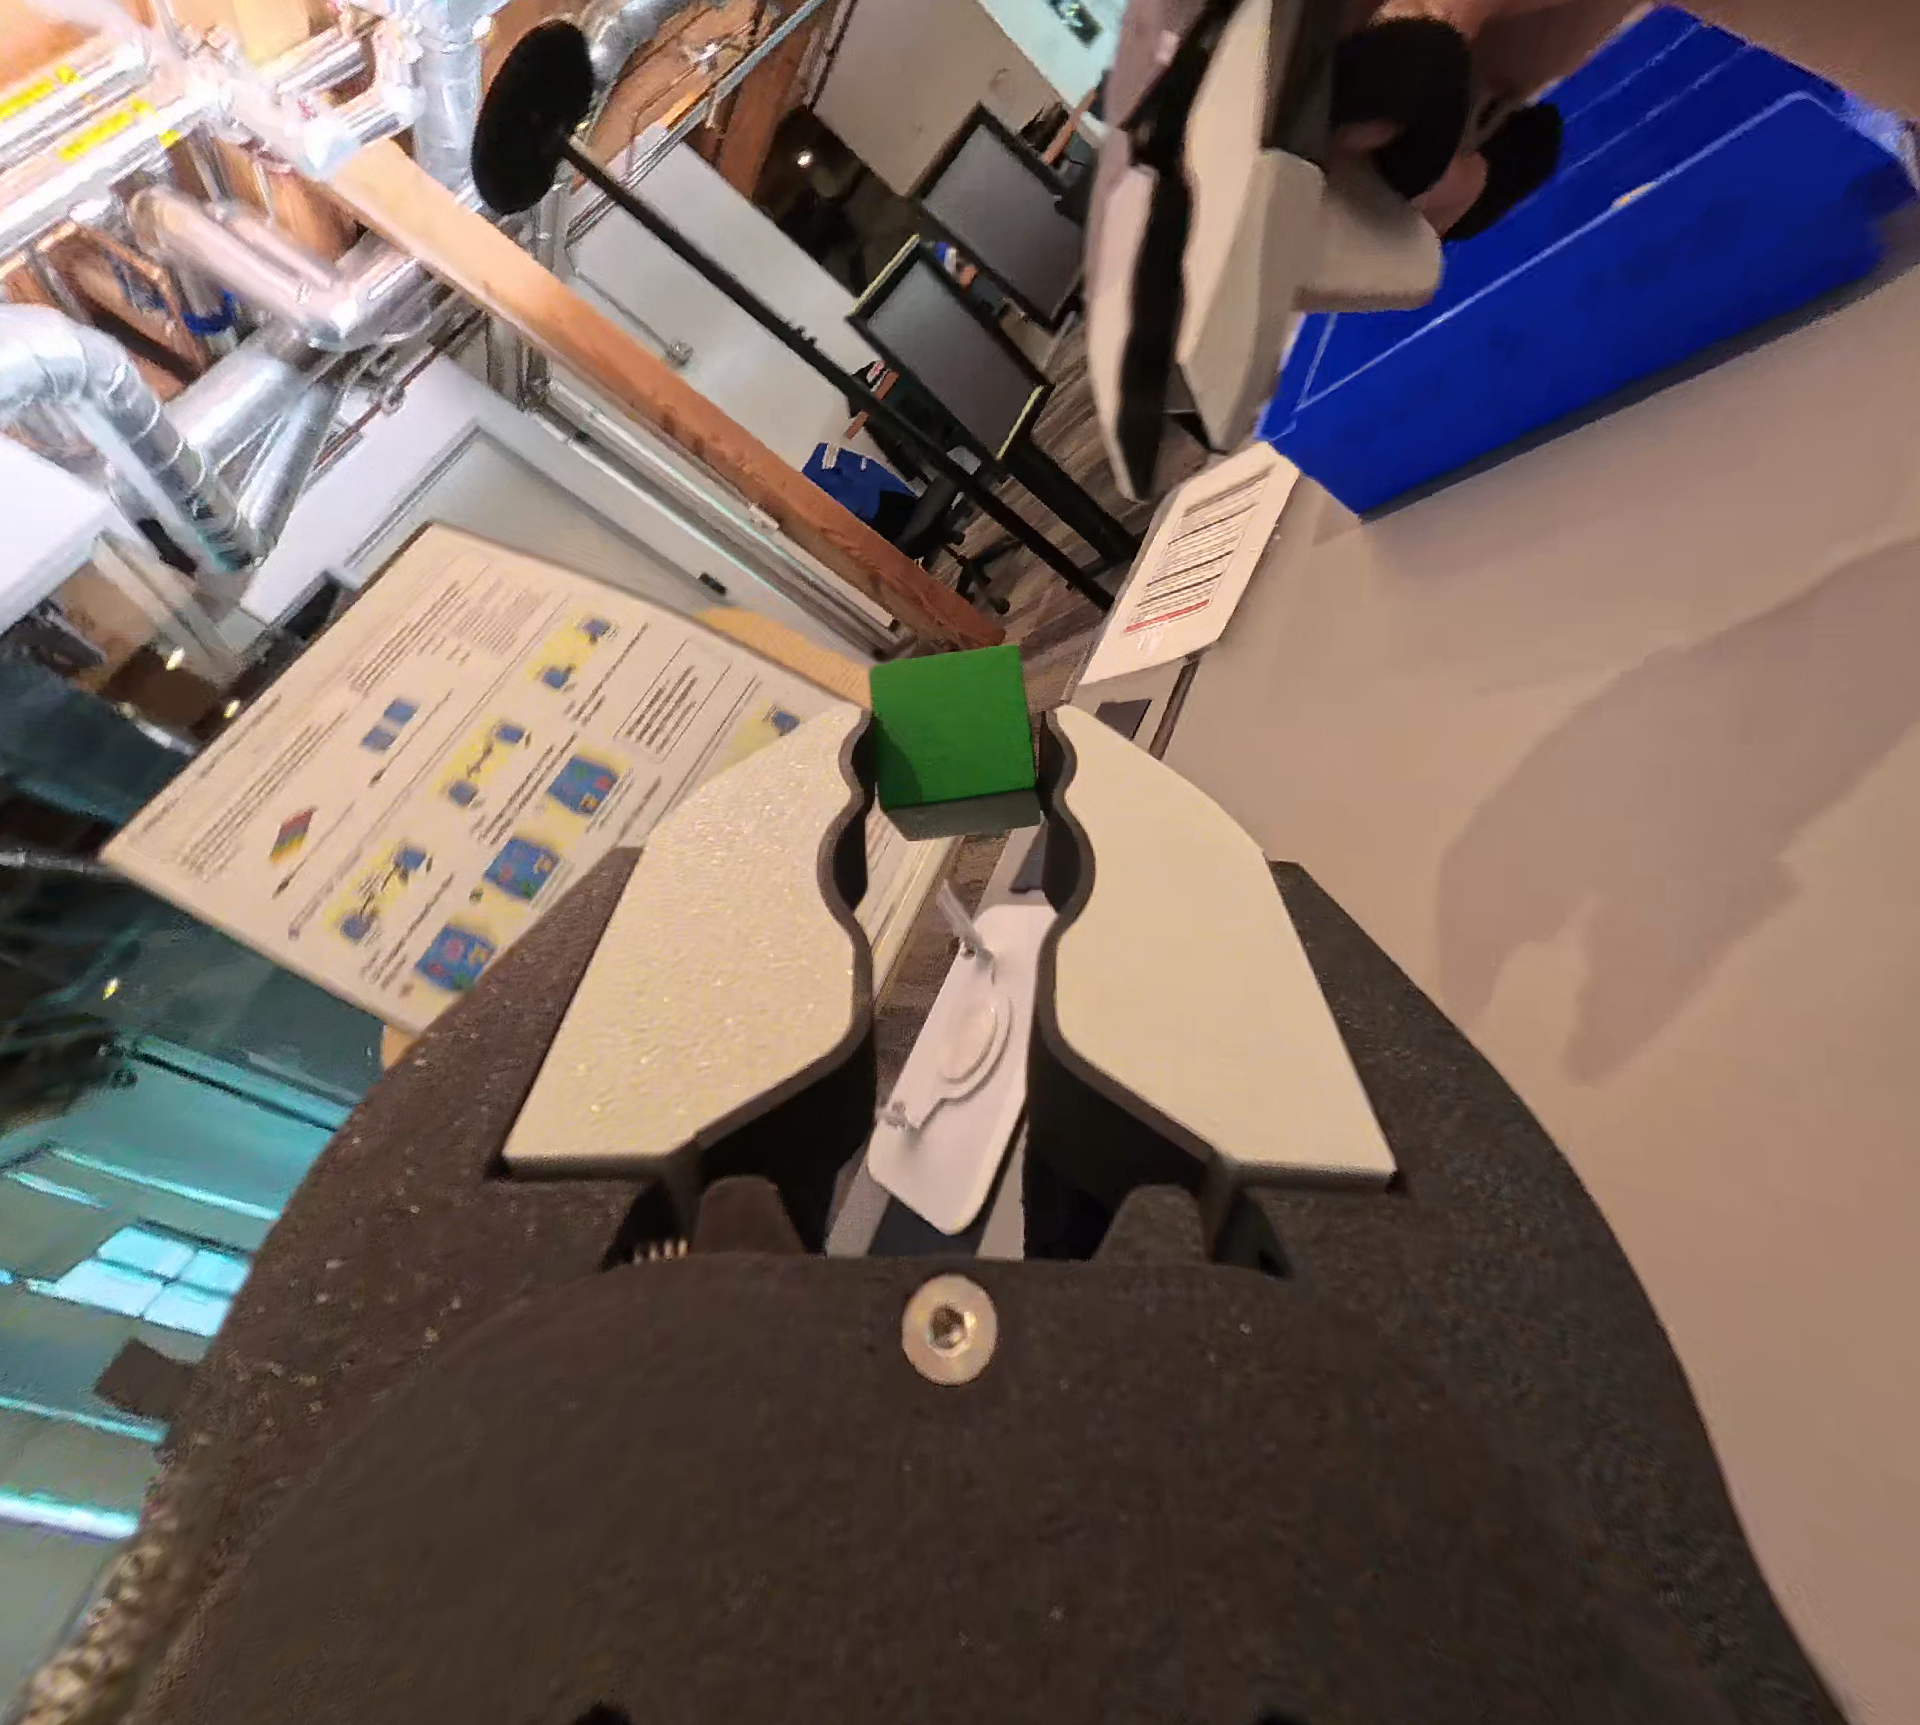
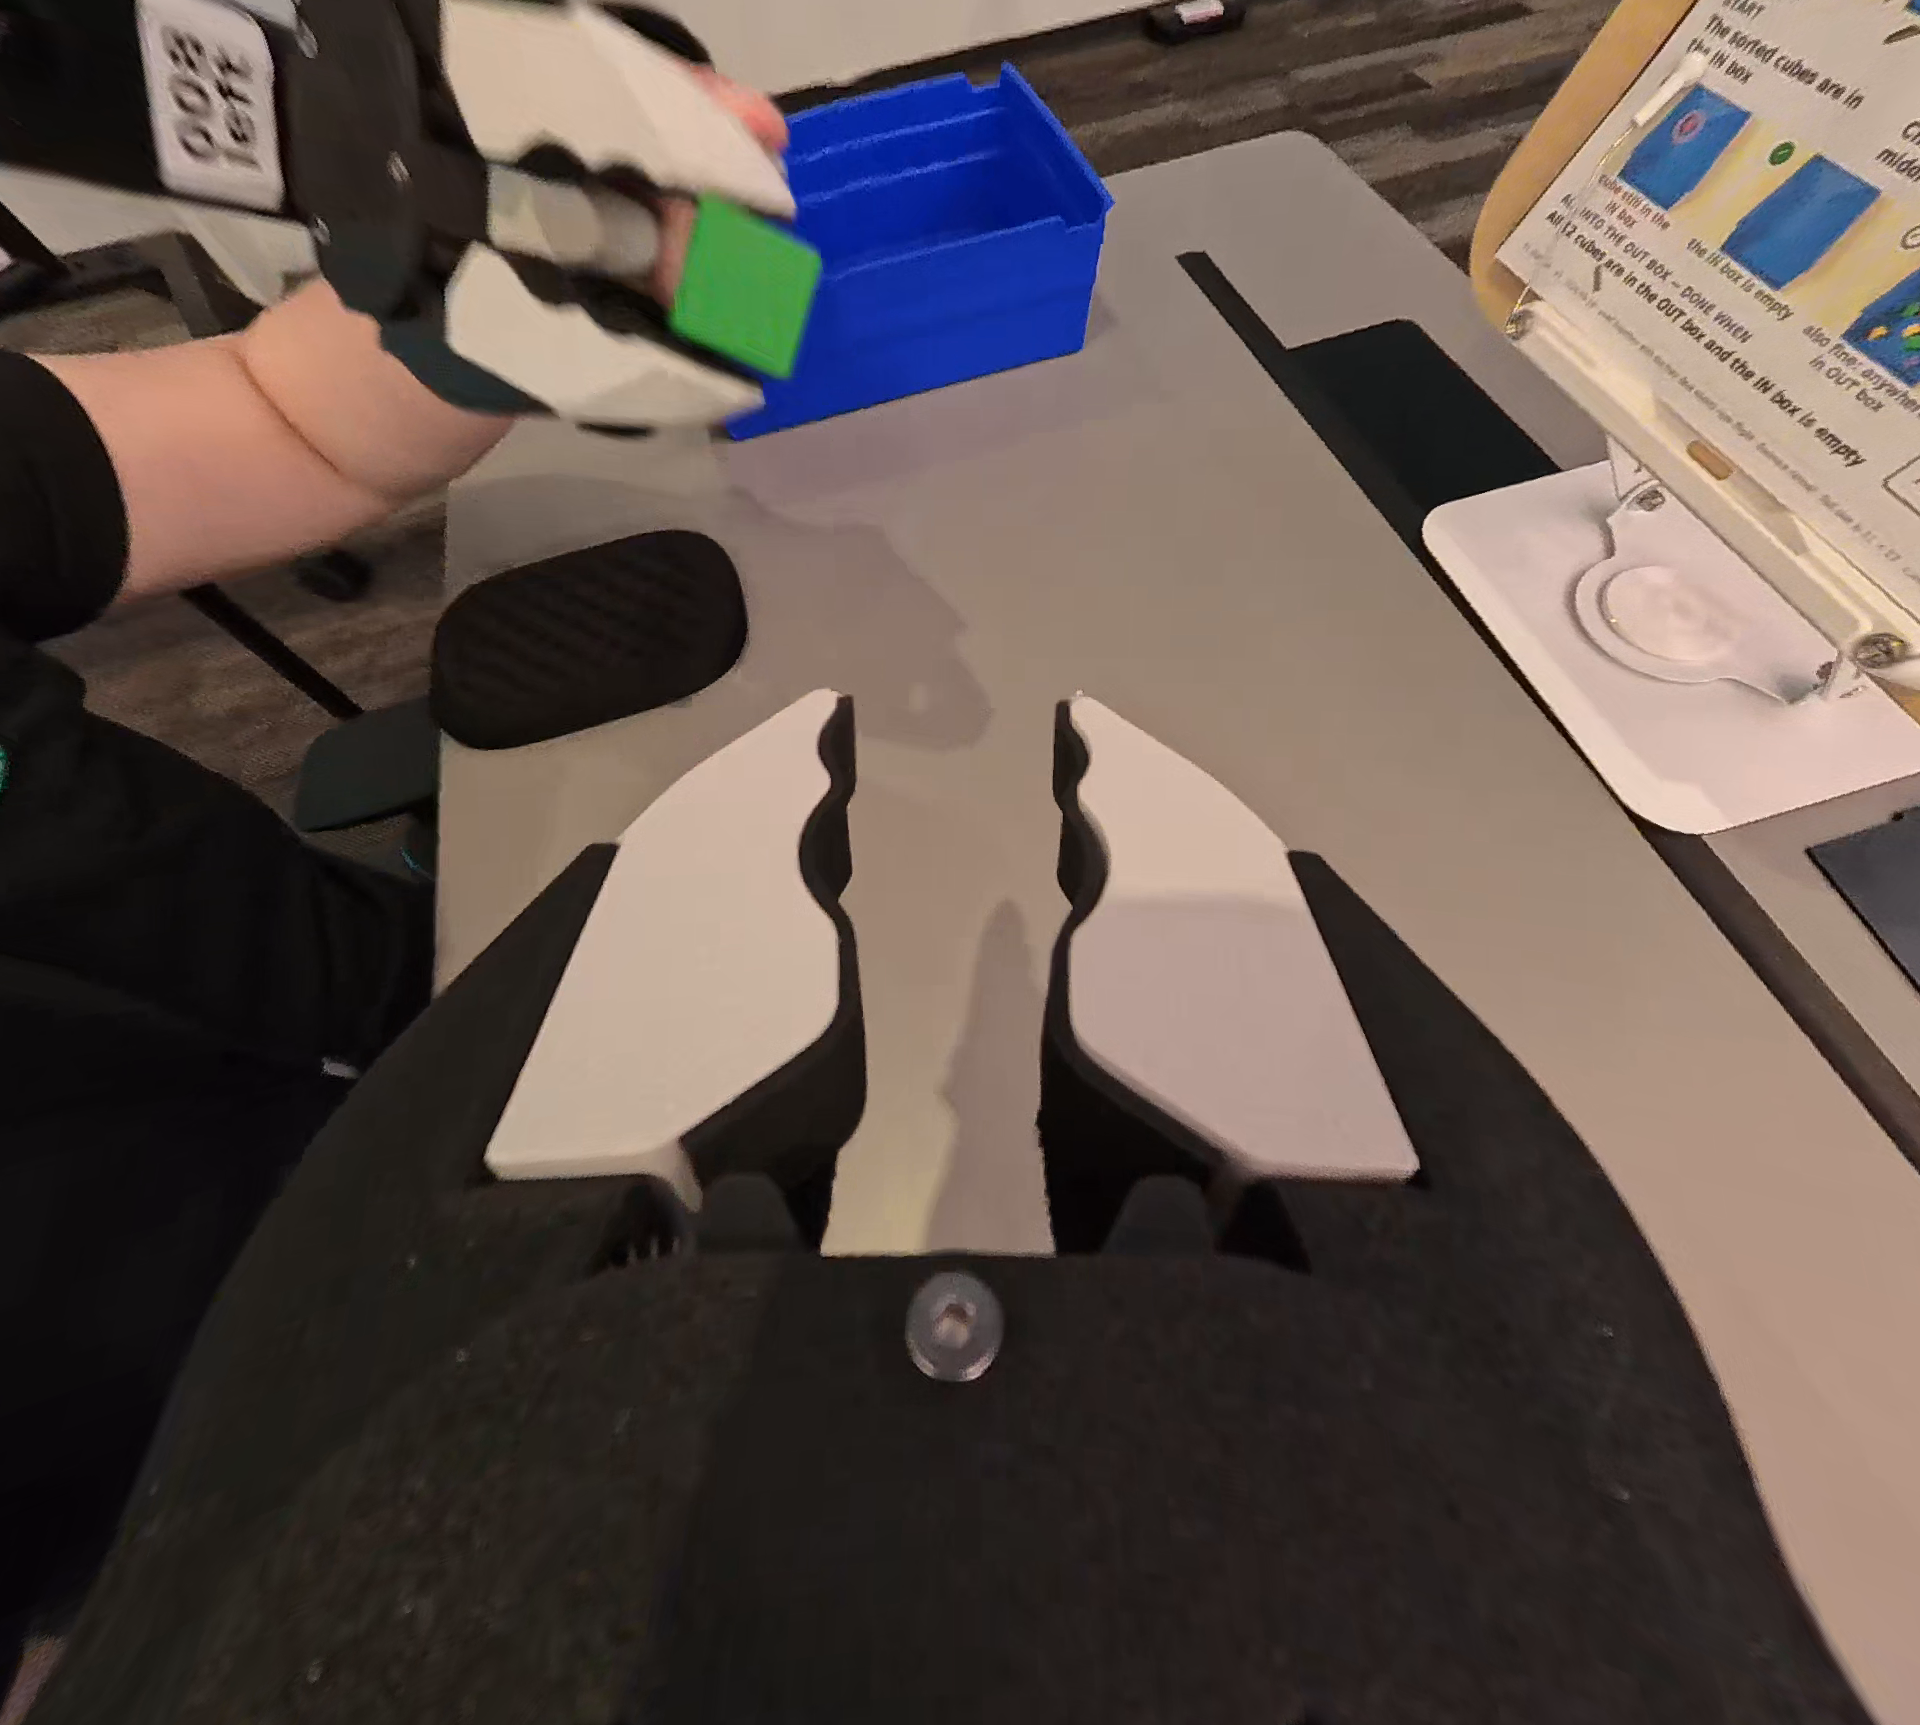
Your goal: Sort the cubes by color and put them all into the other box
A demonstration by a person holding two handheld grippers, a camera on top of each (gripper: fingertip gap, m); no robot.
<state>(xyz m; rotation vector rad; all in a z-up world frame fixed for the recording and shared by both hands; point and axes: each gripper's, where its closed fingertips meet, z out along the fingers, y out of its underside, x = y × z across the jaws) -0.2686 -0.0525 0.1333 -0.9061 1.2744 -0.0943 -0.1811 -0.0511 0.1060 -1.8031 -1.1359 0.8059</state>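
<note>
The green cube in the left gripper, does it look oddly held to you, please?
Slightly: the green cube sits at the very fingertips of the left gripper, tilted, most of it sticking out past them. The right gripper is open and empty.

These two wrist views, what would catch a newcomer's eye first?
The bright green cube stands out first, pinched at the tips of the left gripper held in the air in front of the blue box at the table's far end. Next comes the right gripper, open and empty over the bare grey table, with an instruction sheet on a stand to its right.
</note>
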